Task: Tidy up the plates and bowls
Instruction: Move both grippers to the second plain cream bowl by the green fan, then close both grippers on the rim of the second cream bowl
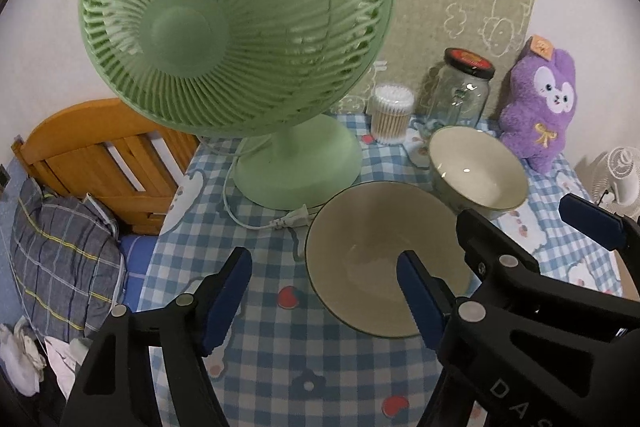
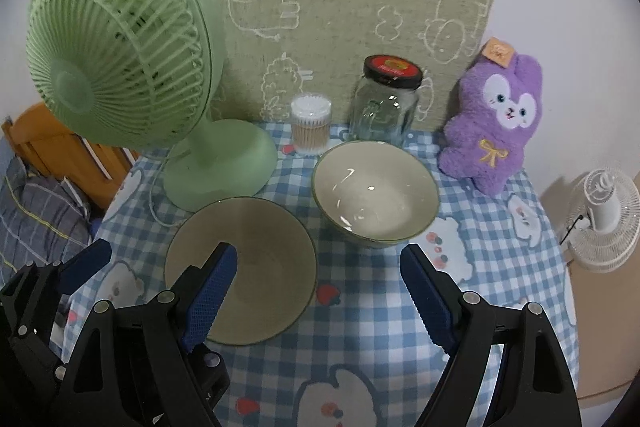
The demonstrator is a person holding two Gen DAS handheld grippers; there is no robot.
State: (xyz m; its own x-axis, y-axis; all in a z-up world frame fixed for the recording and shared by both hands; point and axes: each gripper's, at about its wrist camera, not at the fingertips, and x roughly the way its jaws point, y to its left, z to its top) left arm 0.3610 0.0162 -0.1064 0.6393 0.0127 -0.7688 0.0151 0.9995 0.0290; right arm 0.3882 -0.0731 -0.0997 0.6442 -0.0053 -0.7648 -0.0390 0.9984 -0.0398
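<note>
Right wrist view: plate [image 2: 240,269] and bowl [image 2: 374,193] sit side by side on the checked tablecloth [image 2: 360,347], plate just right-front of the green fan [image 2: 120,47] base, bowl further right. Probably staged for stacking, nothing nested yet. Right gripper [image 2: 318,293] spread, empty, above the gap between them. Left gripper [image 1: 324,291] also spread, empty, one finger over the plate. Obstacles: fan cord and plug [image 1: 290,219] beside the plate rim; behind the bowl, glass jar [image 2: 386,107], cotton swab tub [image 2: 310,125]; plush rabbit [image 2: 494,123] further right.
</note>
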